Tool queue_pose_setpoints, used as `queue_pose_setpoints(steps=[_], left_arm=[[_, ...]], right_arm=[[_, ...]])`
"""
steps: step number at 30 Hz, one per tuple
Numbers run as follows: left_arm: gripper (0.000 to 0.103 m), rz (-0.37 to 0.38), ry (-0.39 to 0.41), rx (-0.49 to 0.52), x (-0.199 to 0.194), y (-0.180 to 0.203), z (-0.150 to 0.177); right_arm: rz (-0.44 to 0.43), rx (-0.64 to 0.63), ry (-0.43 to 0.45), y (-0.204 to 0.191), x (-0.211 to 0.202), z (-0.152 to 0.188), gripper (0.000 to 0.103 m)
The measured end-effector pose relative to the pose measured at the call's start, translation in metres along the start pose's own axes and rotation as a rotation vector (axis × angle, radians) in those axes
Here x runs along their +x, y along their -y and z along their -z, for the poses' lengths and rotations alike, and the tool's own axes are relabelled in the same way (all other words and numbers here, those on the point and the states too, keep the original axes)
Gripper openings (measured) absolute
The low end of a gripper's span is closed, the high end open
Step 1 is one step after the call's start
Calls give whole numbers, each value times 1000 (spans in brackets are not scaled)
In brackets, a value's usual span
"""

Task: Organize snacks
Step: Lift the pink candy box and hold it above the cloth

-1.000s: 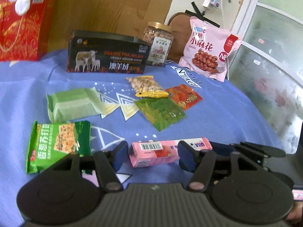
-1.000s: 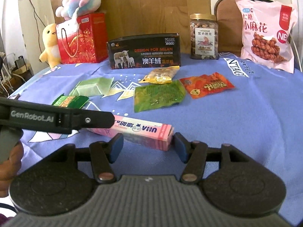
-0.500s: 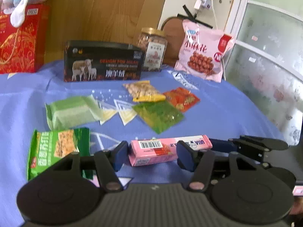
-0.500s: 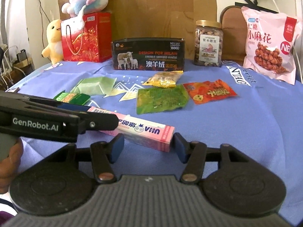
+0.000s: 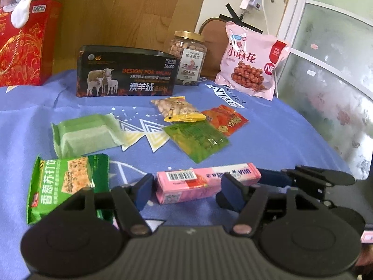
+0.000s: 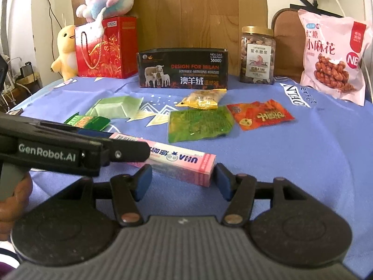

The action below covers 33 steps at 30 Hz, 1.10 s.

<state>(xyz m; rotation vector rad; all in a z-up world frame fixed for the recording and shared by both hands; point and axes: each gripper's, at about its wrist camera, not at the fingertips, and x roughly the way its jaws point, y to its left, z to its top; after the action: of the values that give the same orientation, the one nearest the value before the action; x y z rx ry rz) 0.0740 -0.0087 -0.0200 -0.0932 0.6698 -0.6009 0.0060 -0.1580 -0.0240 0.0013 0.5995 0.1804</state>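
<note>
The pink candy box [image 5: 207,182] is kept lying on the blue tablecloth [image 5: 268,137] as before. The left gripper [image 5: 186,190] and right gripper [image 6: 181,179] are opening around its ends, unclamped. At its 10 o'clock the green cracker pack [image 5: 67,182] is unmoved.

A wood-panelled wall [image 6: 198,11] stood far beyond the claw, a frosted window [image 5: 331,70] to its right, daylight falling on the blue-clothed tabletop [image 6: 314,151].

Domestic room. A blue cloth [image 6: 314,163] covers the table; plush toys [image 6: 109,0], a red gift bag [image 6: 105,49] and a chair [image 6: 285,44] stand before a wood panel [image 6: 198,11]; frosted window [image 5: 326,70] alongside.
</note>
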Motion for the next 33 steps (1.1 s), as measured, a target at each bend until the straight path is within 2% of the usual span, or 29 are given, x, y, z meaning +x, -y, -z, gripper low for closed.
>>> queue_pose_setpoints(steps=[17, 24, 33], left_arm=[[64, 68, 19, -51, -3, -12, 1], [64, 81, 20, -64, -1, -14, 0], [64, 115, 22, -92, 1, -19, -1]], right_arm=[[40, -17, 15, -7, 3, 1, 65], [86, -34, 29, -15, 2, 3, 65], [110, 1, 20, -17, 3, 4, 66]])
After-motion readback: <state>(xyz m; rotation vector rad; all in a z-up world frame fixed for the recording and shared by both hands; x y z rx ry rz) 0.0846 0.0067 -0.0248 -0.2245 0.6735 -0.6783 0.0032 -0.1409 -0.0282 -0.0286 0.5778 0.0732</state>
